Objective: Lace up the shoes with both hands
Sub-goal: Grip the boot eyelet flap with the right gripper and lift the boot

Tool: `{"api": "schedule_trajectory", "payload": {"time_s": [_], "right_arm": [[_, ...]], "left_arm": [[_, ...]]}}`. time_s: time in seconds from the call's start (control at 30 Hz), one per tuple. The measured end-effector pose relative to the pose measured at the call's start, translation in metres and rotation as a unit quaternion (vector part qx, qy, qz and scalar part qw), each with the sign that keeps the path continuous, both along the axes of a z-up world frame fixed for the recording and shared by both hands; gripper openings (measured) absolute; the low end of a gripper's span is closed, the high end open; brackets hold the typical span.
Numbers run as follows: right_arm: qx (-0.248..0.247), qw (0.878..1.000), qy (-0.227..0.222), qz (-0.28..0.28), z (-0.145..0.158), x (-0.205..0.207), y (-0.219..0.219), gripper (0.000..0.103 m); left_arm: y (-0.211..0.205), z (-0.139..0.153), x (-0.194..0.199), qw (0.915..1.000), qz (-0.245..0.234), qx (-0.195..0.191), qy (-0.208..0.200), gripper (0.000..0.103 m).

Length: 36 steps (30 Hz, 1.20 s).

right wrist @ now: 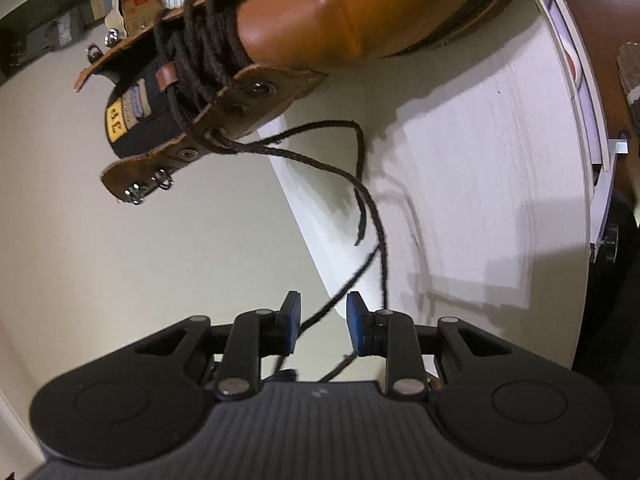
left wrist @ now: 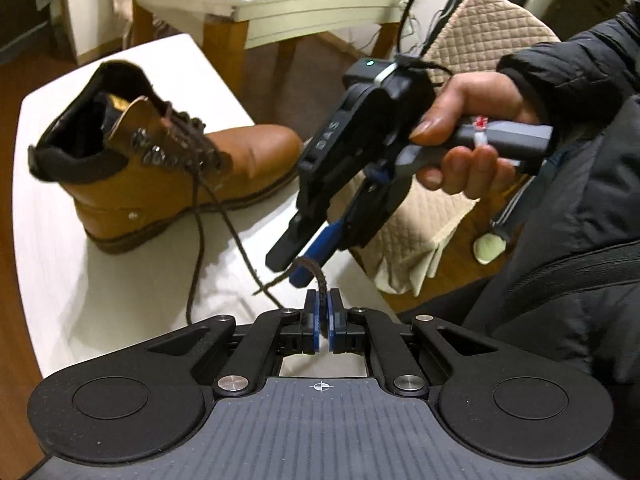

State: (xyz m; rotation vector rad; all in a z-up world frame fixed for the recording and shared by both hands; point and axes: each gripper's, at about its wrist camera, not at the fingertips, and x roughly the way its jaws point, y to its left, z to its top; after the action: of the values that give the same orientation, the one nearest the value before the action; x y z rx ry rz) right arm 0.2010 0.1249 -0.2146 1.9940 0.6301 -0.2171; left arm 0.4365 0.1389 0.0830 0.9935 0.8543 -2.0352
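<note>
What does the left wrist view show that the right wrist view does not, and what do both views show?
Only the left wrist view: the left tool shut on a brown lace end, the person's hand holding the right tool, the whole brown boot, and a quilted chair.

Only the right wrist view: the right tool's open pads, a lace passing between them untouched, and the yellow tongue label.

Both: the boot, its dark laces, the white table.
</note>
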Motion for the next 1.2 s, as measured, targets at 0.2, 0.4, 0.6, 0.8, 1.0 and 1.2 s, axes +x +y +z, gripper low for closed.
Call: {"api": "schedule_trajectory", "payload": {"time_s": [0.2,0.4,0.6,0.8,1.0,1.2], "right_arm": [[0.003,1.0,-0.005,0.003,0.001,0.005,-0.005,0.027],[0.002,1.0,-0.009,0.008,-0.003,0.011,-0.008,0.025],[-0.018,0.999,-0.021,0.029,-0.001,0.02,-0.006,0.004],[-0.109,0.994,-0.014,0.019,0.031,0.012,-0.014,0.004],[-0.235,0.97,-0.015,-0.067,0.087,-0.014,-0.014,0.004],[-0.332,0.936,0.016,-0.113,0.127,-0.018,-0.011,0.004]], "left_arm": [[0.005,0.004,-0.002,0.9999,-0.012,-0.004,-0.003,0.004],[0.01,0.009,-0.001,0.9998,-0.018,-0.007,0.006,0.004],[0.012,0.008,0.0,0.9999,-0.014,0.001,0.004,0.004],[0.006,0.003,0.01,0.9994,0.014,0.027,0.013,0.004],[-0.01,0.016,0.041,0.9984,0.03,0.037,0.031,0.005],[-0.044,0.049,0.071,0.9962,0.074,0.01,0.044,0.01]]}}
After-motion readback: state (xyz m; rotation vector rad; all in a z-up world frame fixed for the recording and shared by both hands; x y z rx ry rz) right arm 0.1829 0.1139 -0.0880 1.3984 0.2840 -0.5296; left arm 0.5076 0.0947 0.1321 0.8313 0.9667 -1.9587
